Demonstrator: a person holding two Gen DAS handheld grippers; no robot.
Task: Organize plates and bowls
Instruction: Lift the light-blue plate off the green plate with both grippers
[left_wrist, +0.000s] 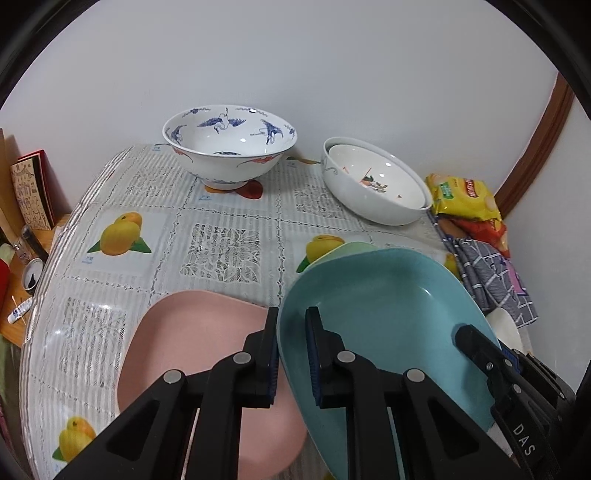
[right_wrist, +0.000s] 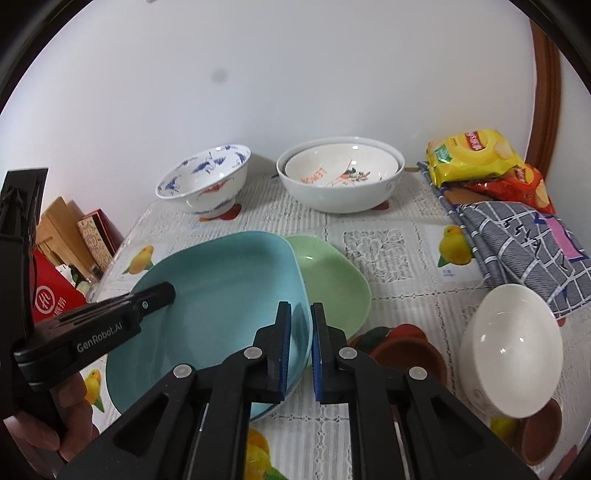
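Near the table's front edge the blue plate sits tilted over the green plate, beside the pink plate. It looks stiff, glazed, slippery and breakable, so the rim is the place to hold. Both the left gripper and right gripper pinch opposite rims, jaws nearly closed on it.

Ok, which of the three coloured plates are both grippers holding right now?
The blue plate: the left gripper and the right gripper each pinch its rim. The pink plate and green plate are not gripped.
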